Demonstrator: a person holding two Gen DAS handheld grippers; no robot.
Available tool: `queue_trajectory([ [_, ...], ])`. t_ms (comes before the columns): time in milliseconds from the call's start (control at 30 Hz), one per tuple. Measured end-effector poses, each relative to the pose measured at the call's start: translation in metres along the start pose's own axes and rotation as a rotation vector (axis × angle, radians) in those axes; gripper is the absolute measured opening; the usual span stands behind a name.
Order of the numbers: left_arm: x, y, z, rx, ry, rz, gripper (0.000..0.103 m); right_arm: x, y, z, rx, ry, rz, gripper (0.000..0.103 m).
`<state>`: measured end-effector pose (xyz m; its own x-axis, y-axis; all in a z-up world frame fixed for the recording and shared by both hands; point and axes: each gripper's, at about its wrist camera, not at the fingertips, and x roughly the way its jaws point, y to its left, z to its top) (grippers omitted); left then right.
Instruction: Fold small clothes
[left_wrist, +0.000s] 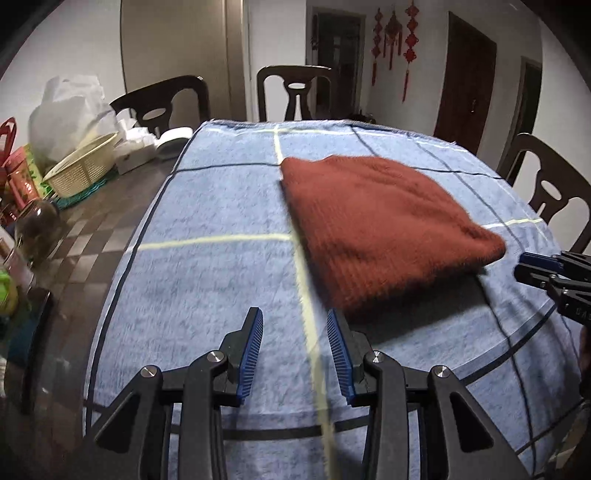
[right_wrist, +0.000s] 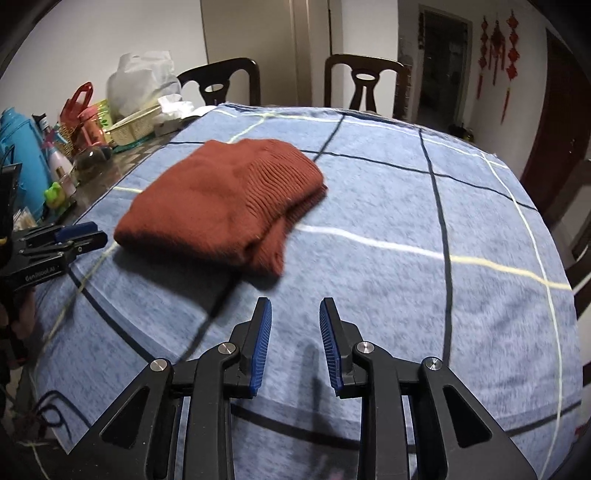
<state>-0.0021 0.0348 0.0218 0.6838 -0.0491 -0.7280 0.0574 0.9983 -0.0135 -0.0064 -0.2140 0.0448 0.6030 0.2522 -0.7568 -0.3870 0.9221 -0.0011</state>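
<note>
The rust-red knitted sweater (left_wrist: 384, 229) lies folded into a compact stack on the blue checked blanket (left_wrist: 207, 288) that covers the table; its ribbed hem edge shows at the right in the right wrist view.

The left gripper (left_wrist: 295, 345) is above the blanket, just short of the sweater's near left corner. Its jaws stand apart with only blanket visible between them; it holds nothing. The right gripper (right_wrist: 295, 339) is above the blanket in front of the sweater's near edge, jaws likewise apart and empty. Each gripper appears at the edge of the other's view, near the sweater but not touching it.

On the bare tabletop left of the blanket: a cream plastic basket (left_wrist: 83, 168), a white plastic bag (left_wrist: 70, 110), a blue jug (right_wrist: 22, 162). Dark wooden chairs (left_wrist: 295, 92) stand around the far side. Red knot ornaments (left_wrist: 393, 40) hang on the wall.
</note>
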Motion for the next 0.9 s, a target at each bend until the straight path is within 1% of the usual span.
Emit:
queue_trajectory([
  [133, 0.009, 0.003, -0.001, 0.001, 0.016, 0.003, 0.04, 0.004, -0.006, -0.003, 0.001, 0.005, 0.003, 0.028],
  [233, 0.019, 0.007, -0.002, -0.015, 0.053, -0.018, 0.04, 0.013, -0.011, -0.004, 0.006, 0.03, -0.006, 0.028],
  [300, 0.02, 0.009, 0.001, -0.009, 0.051, -0.011, 0.04, 0.015, -0.015, -0.002, 0.014, 0.033, -0.003, 0.028],
  [367, 0.021, 0.01, 0.003, 0.0, 0.058, -0.008, 0.041, 0.019, -0.017, 0.001, 0.006, 0.044, -0.021, 0.028],
  [400, 0.024, 0.011, 0.005, 0.004, 0.064, -0.014, 0.043, 0.022, -0.018, 0.002, 0.005, 0.055, -0.036, 0.028],
  [467, 0.028, 0.015, 0.006, -0.002, 0.065, -0.011, 0.048, 0.025, -0.022, 0.004, 0.013, 0.055, -0.025, 0.03],
  [533, 0.032, 0.018, 0.009, -0.006, 0.066, -0.016, 0.05, 0.027, -0.022, 0.005, 0.002, 0.055, -0.022, 0.031],
  [600, 0.035, 0.018, 0.01, 0.005, 0.068, -0.026, 0.057, 0.029, -0.024, 0.006, -0.004, 0.054, -0.016, 0.032],
  [700, 0.036, 0.014, 0.01, 0.029, 0.073, -0.029, 0.063, 0.029, -0.025, 0.007, -0.002, 0.053, -0.011, 0.032],
  [900, 0.036, 0.013, 0.01, 0.038, 0.075, -0.024, 0.064, 0.028, -0.028, 0.007, 0.009, 0.053, 0.006, 0.032],
])
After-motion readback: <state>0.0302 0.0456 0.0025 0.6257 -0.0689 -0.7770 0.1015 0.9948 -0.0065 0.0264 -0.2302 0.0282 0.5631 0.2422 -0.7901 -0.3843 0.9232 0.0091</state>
